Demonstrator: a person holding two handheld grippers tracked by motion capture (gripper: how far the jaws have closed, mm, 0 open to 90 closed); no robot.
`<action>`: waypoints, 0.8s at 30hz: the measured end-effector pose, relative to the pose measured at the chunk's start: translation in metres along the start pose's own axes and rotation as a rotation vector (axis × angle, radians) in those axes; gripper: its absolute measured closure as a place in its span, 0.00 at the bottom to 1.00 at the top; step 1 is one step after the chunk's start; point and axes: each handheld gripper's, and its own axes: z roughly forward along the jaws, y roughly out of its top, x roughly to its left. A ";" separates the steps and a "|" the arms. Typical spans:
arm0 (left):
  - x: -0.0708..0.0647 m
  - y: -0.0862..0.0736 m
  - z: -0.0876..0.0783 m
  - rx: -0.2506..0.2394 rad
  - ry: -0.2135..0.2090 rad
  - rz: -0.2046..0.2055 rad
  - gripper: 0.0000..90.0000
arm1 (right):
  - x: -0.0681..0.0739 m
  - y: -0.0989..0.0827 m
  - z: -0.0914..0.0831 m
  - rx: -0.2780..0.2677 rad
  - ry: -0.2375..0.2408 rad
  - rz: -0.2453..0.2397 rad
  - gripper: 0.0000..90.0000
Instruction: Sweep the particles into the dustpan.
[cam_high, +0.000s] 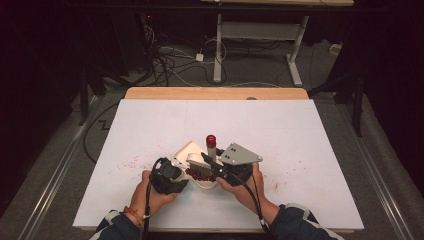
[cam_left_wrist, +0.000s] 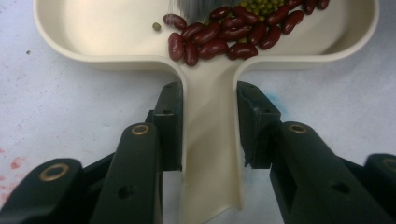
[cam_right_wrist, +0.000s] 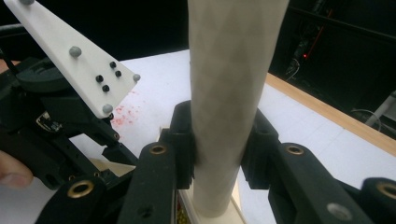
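Left gripper view: beans (cam_left_wrist: 224, 32) in dustpan (cam_left_wrist: 93, 32).

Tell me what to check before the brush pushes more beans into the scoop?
1. Left gripper on the dustpan handle: ok, a jaw sits on each side of it.
2. Right gripper on the brush handle: ok, jaws clamp it and it stands upright.
3. Dustpan flat on the table: cannot tell.
4. Red beans inside the pan: ok, heaped near the handle, with small green beans behind.
5. Room left in the pan: ok, one side is bare.
6. Loose beans left on the table: cannot tell, though red specks dot the table.
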 end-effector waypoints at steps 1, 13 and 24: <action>0.000 0.000 0.000 0.000 -0.001 0.001 0.71 | -0.001 0.000 -0.001 0.001 -0.005 -0.001 0.78; 0.009 -0.005 -0.007 -0.001 0.011 -0.018 0.71 | -0.028 0.001 -0.023 -0.031 -0.025 0.046 0.78; 0.016 -0.006 -0.008 0.001 0.014 -0.033 0.71 | -0.049 0.002 -0.035 -0.030 -0.020 0.053 0.78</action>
